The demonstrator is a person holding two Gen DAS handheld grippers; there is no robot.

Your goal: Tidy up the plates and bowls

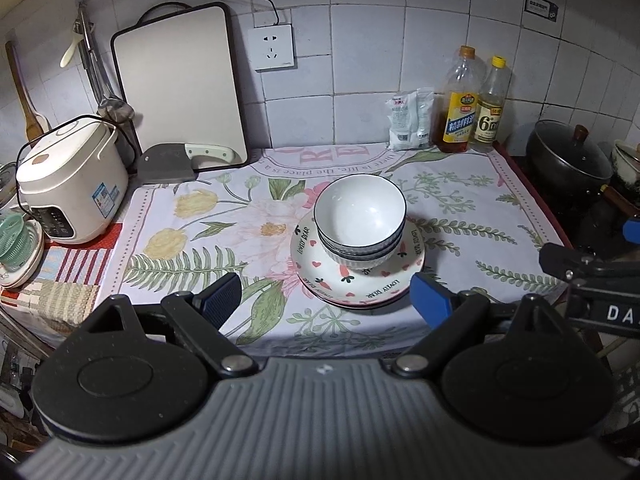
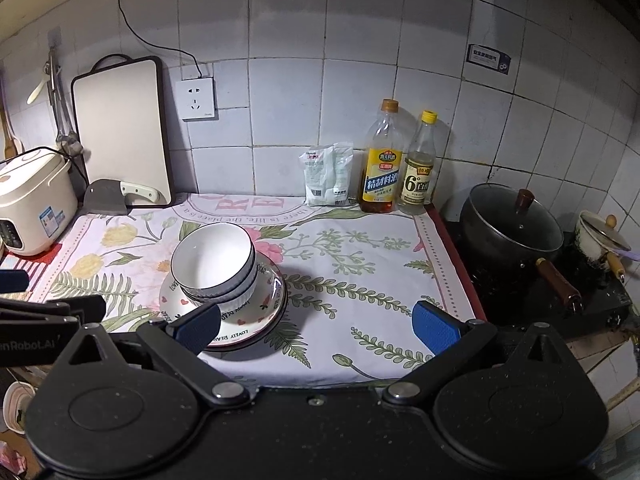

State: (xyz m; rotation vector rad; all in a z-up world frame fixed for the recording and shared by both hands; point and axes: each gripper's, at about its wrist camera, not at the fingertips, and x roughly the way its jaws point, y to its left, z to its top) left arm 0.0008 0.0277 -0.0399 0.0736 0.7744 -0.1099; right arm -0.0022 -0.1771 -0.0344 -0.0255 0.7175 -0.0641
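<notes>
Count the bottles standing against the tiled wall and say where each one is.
2. The taller oil bottle stands beside the white packets; the shorter yellow-capped bottle stands right of it, nearer the black pot. None seems hidden.

Two bowls [image 1: 359,216], two plates [image 1: 352,280], two bottles [image 1: 457,100].

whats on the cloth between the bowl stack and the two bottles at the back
Nothing but bare floral tablecloth lies between the stacked bowls and the two bottles. The white packets sit left of the bottles, off that line. The right wrist view shows it best.
</notes>
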